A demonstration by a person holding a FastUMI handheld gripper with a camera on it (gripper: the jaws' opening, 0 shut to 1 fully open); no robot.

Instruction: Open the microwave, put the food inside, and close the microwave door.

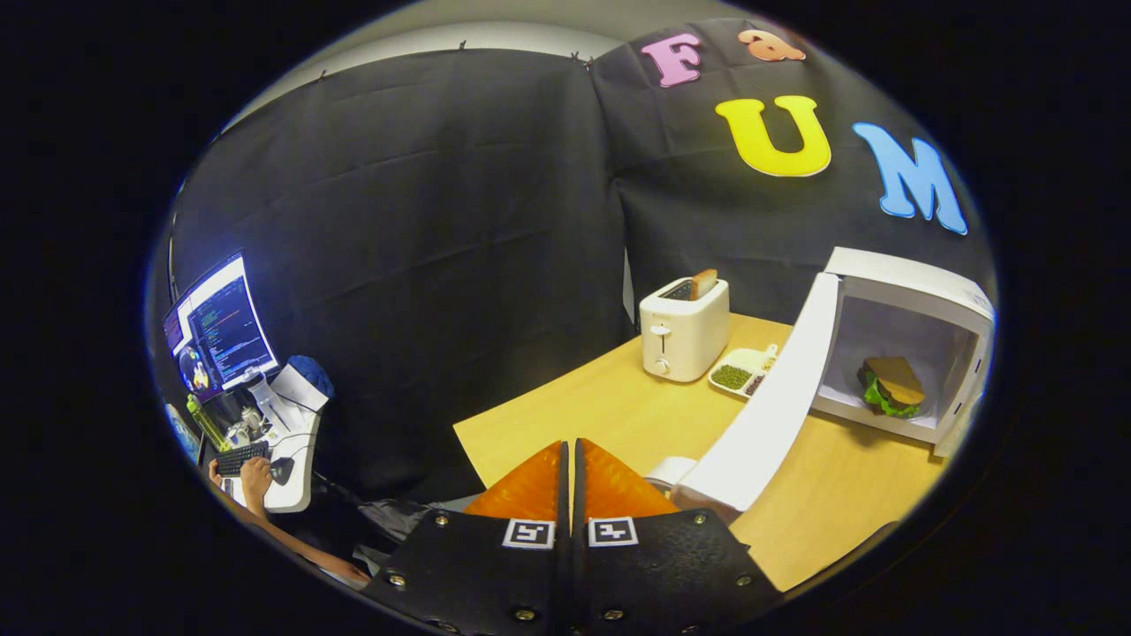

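Note:
A white microwave (919, 291) stands on the wooden table (610, 415), off to the right of my fingers. Its door (778, 397) is swung wide open toward me, and the door's near end lies just right of my fingertips. Inside the cavity sits the food, a sandwich (892, 387) with brown bread and green lettuce. My gripper (570, 446) is shut, with its two fingers pressed together and nothing between them, near the table's front left corner.
A white toaster (682, 329) with a slice of bread in it stands beyond my fingers. A small white tray (740, 371) of green and dark bits lies between toaster and door. Off the table, down left, a person's hand (256, 477) rests at a desk with a monitor (219, 325).

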